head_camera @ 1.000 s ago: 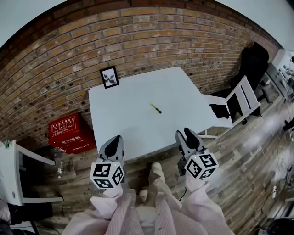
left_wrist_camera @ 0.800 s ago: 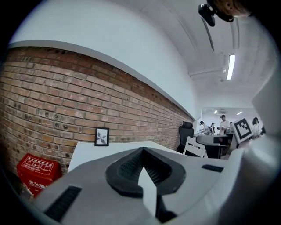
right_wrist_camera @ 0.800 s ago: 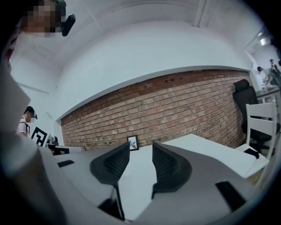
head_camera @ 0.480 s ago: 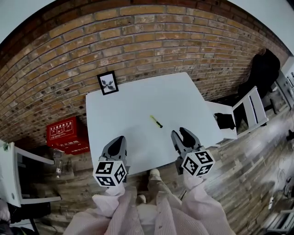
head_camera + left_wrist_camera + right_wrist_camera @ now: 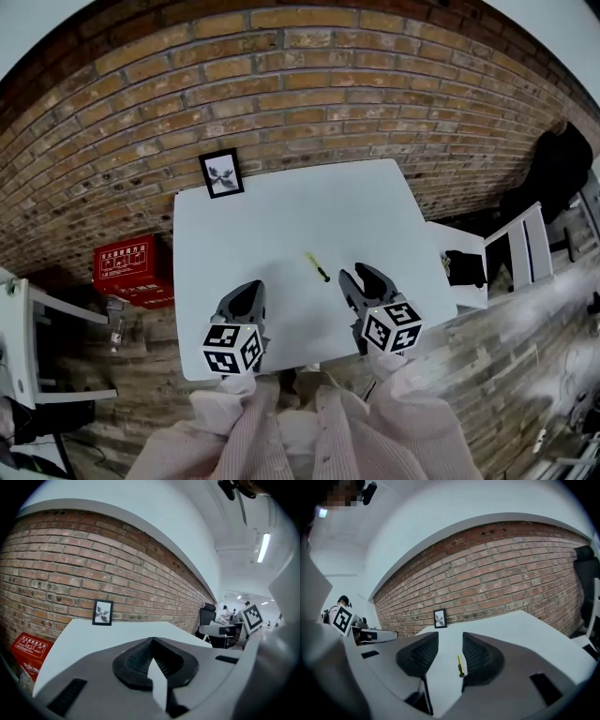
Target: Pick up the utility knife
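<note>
Yellow-handled utility knife (image 5: 317, 267) lies just ahead of my right gripper (image 5: 359, 278), jaws apart, long axis probably along them; left gripper (image 5: 246, 297) closed, farther off.

The right tongs (image 5: 450, 641) fill the lower part of the view, their two dark ribbed jaws standing apart with nothing gripped. Through the gap shows the white bench (image 5: 534, 630). On it lies the utility knife (image 5: 460, 666), yellow with a black end, nearer the right-hand jaw. Farther back a small black picture frame (image 5: 439, 618) stands upright at the bench's far edge, against the brick wall (image 5: 501, 583). At the far left a marker cube (image 5: 343, 619) shows above a grey gripper body. A black chair (image 5: 585, 588) stands at the right edge.
</note>
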The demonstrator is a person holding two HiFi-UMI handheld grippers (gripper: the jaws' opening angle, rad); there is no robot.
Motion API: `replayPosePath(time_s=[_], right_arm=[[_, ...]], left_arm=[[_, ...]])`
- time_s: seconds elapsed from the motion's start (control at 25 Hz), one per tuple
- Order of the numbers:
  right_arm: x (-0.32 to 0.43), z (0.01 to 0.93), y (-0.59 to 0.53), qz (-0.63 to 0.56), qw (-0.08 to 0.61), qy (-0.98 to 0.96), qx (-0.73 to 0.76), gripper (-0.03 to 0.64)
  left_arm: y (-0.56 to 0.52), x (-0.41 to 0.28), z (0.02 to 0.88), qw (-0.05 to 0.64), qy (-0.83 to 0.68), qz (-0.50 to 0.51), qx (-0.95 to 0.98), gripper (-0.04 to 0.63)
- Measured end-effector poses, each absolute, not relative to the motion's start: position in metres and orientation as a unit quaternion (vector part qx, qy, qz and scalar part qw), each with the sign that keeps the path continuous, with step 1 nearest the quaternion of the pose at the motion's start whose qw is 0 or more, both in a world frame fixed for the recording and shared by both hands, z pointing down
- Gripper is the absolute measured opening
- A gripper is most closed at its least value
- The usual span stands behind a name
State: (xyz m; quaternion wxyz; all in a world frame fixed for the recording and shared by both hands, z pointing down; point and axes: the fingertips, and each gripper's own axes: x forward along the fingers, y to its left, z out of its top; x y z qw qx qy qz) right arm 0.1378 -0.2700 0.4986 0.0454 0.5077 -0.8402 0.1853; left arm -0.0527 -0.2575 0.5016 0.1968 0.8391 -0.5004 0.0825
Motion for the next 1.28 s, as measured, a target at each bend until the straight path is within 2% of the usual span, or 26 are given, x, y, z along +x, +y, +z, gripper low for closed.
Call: replayPosePath(time_s=[0.6,1.28], right_arm=[[0.111,0.573,-0.319,0.228,0.161,-0.872,0.403,0.146],[0.087,0.640,-0.328,0.245,0.278,-0.849,0.377,0.146]], left_arm=[[-0.290,-0.041,0.558,0.258,-0.533,0.115,0.798,-0.006],[-0.300,-0.038,0.605,0.318,-0.508,0.159,0.785,-0.006]])
